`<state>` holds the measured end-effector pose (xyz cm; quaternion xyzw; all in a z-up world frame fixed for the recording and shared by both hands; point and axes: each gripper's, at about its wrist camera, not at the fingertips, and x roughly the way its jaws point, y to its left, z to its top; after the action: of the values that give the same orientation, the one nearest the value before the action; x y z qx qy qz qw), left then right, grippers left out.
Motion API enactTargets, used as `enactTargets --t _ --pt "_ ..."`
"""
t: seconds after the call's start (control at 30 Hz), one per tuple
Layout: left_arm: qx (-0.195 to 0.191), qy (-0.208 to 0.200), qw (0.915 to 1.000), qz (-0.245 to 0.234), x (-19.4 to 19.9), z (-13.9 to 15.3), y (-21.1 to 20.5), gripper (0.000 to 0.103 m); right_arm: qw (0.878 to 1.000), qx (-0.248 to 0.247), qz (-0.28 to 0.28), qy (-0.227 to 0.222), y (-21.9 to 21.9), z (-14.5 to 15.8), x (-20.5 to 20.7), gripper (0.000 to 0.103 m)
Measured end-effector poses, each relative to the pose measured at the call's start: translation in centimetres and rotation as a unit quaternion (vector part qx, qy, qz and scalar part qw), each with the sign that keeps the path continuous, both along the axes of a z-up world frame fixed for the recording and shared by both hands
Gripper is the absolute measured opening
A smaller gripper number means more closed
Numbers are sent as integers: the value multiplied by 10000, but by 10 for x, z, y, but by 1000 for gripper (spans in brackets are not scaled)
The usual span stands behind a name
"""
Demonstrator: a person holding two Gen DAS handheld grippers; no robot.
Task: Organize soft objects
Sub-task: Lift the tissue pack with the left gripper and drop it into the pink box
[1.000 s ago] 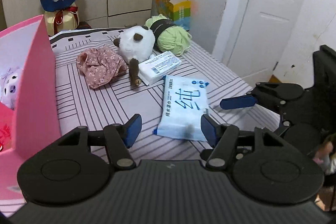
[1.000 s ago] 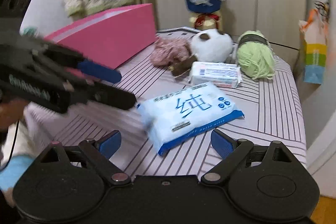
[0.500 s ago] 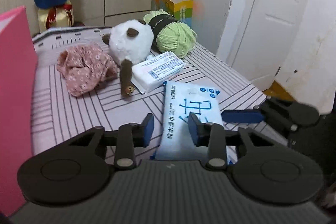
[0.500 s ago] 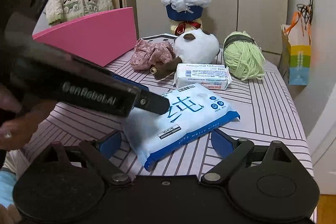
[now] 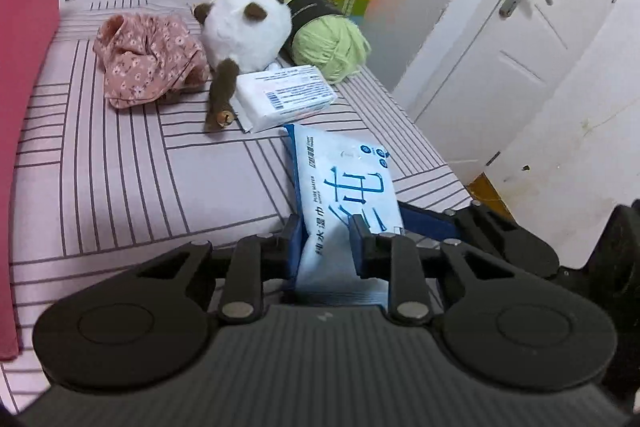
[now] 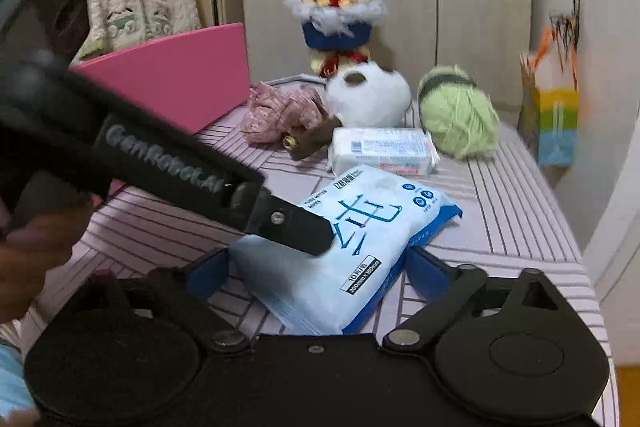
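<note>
On the striped bed, the left claw (image 5: 324, 241) was closing on the wipes (image 5: 348, 187)' near end; soft, slick pack, best pinched there. Right claw (image 6: 316, 273) stood spread.

A pale blue plastic pack of wet wipes (image 6: 352, 247) lies on a lilac striped cloth covering the table (image 6: 516, 203), framed between the wide-set blue pads of the right tool (image 6: 316, 273), whose jaws are closing either side of the pack's near end. From the left, the black left tool (image 6: 304, 231), held by a hand (image 6: 36, 247), closes on the pack's near left edge. Behind lie a white packet of tissues (image 6: 384, 151), a white plush toy (image 6: 368, 99), crumpled pink floral fabric (image 6: 280, 111), a ball of green yarn (image 6: 460, 111) and a pink box (image 6: 176, 75).
</note>
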<state>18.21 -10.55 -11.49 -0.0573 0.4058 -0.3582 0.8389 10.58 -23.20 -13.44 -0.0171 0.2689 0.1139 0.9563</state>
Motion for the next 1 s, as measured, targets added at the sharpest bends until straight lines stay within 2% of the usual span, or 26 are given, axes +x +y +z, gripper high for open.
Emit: enactTargets --t 0.27,0.4,0.5,0.6,1.0 --pt "-60 -105 9999 -59 -25 6 -4 25 9993 51 66 -360 2 -4 -22 81" --pt "-87 9 9994 -343 -43 13 -8 29 9991 64 -40 -427 5 0 -29 78" --pt "-8 -123 9997 -212 -55 17 -7 29 9991 25 14 -432 7 6 -35 73" --pt "-85 -158 9997 -170 -63 23 0 28 9987 -103 -7 -504 14 11 -41 72" --pt "-223 -468 9984 -212 -103 80 40 28 9977 -208 415 -501 41 70 -69 72"
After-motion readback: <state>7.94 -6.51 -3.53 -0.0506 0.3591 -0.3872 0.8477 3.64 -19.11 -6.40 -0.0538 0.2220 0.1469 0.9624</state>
